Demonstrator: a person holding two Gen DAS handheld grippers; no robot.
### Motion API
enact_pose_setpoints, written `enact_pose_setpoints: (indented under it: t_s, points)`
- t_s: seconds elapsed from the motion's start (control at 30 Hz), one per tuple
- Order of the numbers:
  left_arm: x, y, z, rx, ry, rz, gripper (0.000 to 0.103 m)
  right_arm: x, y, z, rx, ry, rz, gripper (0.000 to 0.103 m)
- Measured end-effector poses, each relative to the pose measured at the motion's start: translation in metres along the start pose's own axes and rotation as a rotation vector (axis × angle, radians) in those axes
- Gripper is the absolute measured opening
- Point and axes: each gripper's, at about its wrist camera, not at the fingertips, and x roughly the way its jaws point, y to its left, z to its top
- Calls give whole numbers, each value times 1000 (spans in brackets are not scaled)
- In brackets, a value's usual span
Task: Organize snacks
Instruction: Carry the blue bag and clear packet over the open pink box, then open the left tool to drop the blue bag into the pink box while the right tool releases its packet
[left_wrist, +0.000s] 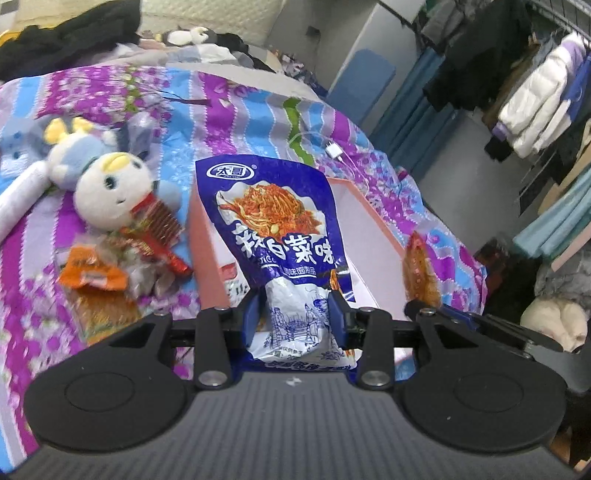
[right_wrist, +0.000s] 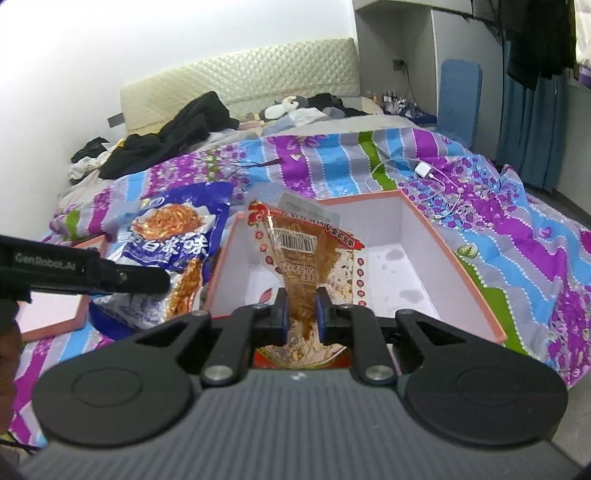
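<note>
My left gripper (left_wrist: 294, 314) is shut on a blue snack bag (left_wrist: 277, 225) and holds it upright over the near-left edge of a pink box (left_wrist: 373, 221) with a white inside. My right gripper (right_wrist: 302, 314) is shut on a clear packet of brown snack with red print (right_wrist: 310, 251), held above the pink box (right_wrist: 443, 243). The blue bag (right_wrist: 173, 236) and the left gripper (right_wrist: 110, 277) show at the left of the right wrist view. The brown packet (left_wrist: 419, 269) shows at the right of the left wrist view. Loose snack packets (left_wrist: 122, 266) lie on the bed.
A patterned bedspread (left_wrist: 258, 110) covers the bed. Plush toys (left_wrist: 107, 184) lie left of the box. A pink box lid (right_wrist: 55, 314) lies at the left. A white charger with cable (right_wrist: 424, 171) lies behind the box. Dark clothes (right_wrist: 177, 133) lie by the headboard.
</note>
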Motion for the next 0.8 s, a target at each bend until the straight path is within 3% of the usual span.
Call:
enact_pose_setpoints:
  t_s: [0.2, 0.4, 0.63, 0.7, 0.8]
  points:
    - [60, 4, 27, 14, 46, 3, 45, 53, -22, 7, 26, 46, -15, 18]
    - [110, 18, 31, 11, 98, 14, 45, 103, -38, -2, 31, 117, -40, 19]
    - [135, 26, 21, 19, 138, -3, 46, 116, -45, -10, 90, 155, -70, 23]
    - [134, 27, 18, 14, 140, 8, 52, 113, -43, -11, 96, 157, -75, 39]
    - [123, 27, 15, 13, 120, -3, 58, 106, -42, -8, 89, 142, -90, 44]
